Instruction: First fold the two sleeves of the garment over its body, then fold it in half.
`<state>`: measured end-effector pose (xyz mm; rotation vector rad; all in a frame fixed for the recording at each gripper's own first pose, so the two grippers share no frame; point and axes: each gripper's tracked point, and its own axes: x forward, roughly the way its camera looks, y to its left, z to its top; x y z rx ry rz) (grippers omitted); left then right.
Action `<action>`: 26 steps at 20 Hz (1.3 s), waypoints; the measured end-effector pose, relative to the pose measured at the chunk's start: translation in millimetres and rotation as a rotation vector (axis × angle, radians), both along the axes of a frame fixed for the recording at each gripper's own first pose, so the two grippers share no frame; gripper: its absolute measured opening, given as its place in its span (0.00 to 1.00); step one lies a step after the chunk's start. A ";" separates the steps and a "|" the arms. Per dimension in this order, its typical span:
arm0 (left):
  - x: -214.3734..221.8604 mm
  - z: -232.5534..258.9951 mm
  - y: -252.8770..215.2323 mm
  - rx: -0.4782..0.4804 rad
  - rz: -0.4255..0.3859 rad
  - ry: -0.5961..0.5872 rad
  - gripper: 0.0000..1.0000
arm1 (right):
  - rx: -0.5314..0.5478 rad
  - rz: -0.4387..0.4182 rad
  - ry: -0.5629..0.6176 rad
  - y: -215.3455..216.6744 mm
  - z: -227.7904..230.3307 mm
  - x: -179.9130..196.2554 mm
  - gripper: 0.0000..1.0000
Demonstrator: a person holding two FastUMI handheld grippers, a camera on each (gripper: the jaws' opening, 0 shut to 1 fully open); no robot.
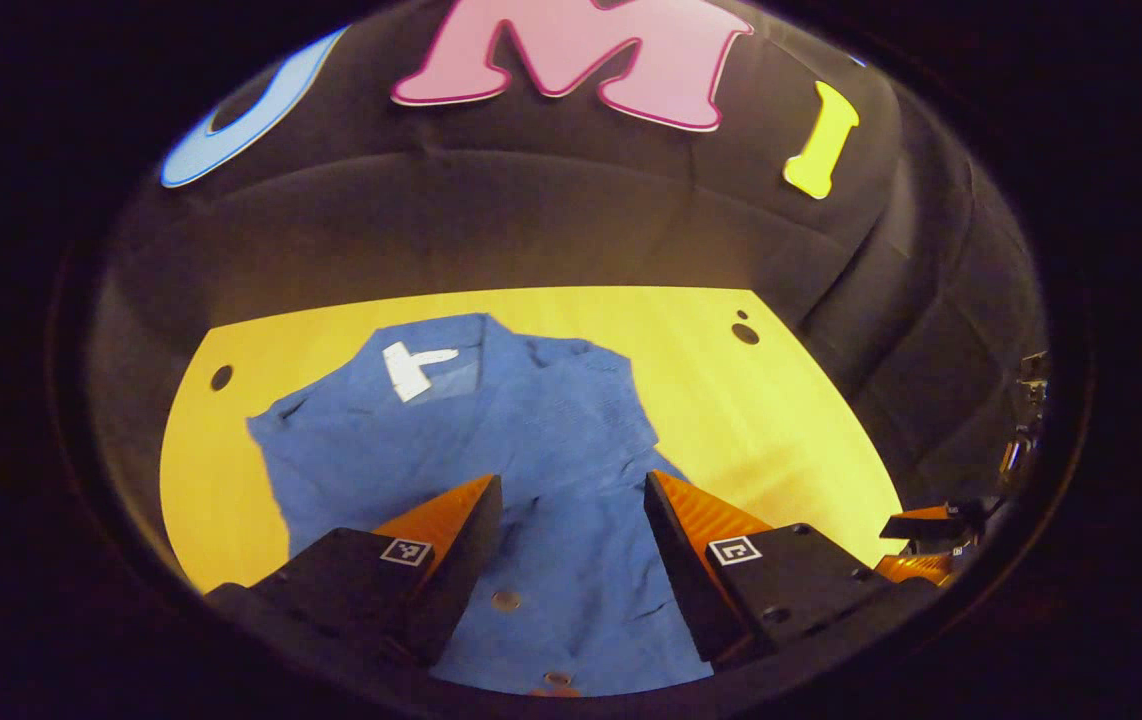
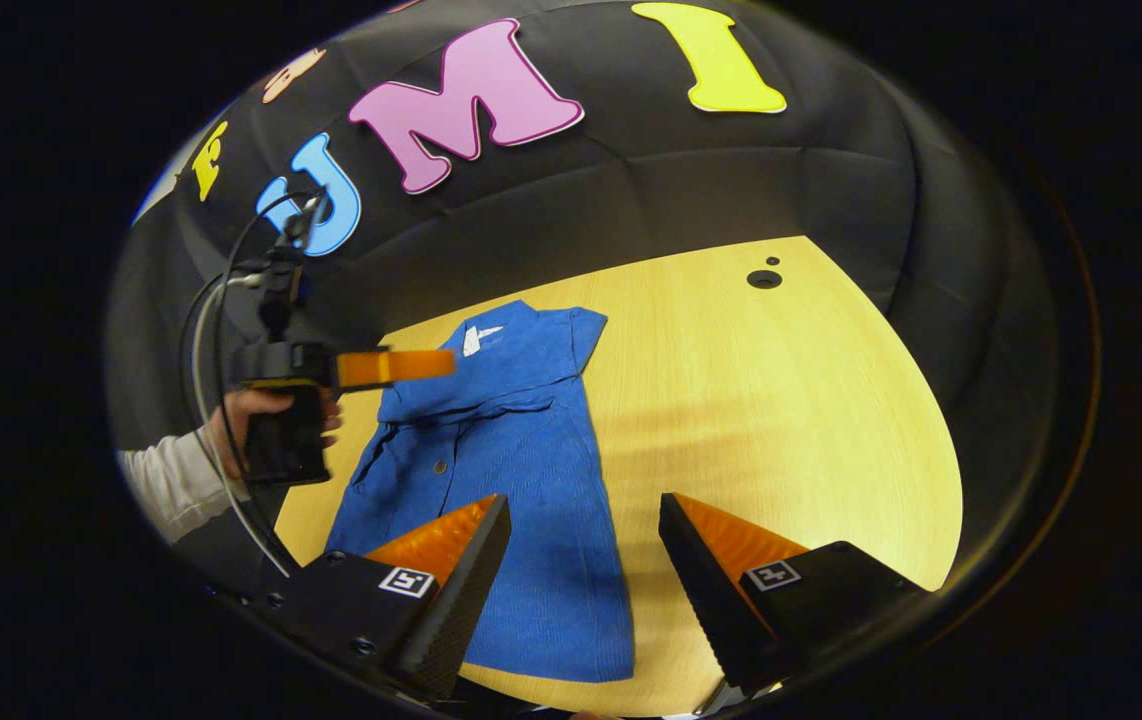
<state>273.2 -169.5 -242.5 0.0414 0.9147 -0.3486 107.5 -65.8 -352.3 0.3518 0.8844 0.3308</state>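
Now our fingers are apart on both sides and grip nothing. The left gripper point(image 1: 571, 530) hangs over the lower body of the shirt point(image 1: 531, 450). The right gripper point(image 2: 581, 560) hovers over the hem, with one finger over cloth and the other over bare counter point(image 2: 781, 400).

The sleeves look already turned in, we judge: the shirt is a narrow strip with straight long sides and nothing spread out beside it, though a loose flap shows at one edge near the collar. The fold in half looks not yet done, since the strip lies at full length.

The shirt is blue and lies flat on the counter, collar toward the wall. A white tag point(image 1: 406, 368) shows at the neck. Small buttons point(image 1: 505, 600) run down the front.
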 end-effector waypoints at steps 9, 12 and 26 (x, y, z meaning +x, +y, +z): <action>-225.4 -97.8 196.0 0.115 0.349 0.390 0.83 | -0.143 0.076 0.194 29.0 -53.9 -87.2 0.96; -248.5 -121.6 214.2 0.138 0.380 0.433 0.83 | -0.194 0.106 0.253 31.9 -65.4 -107.9 0.97; -261.3 -150.6 214.8 0.172 0.281 0.546 0.83 | -0.397 0.095 0.458 5.3 -108.5 -137.9 0.99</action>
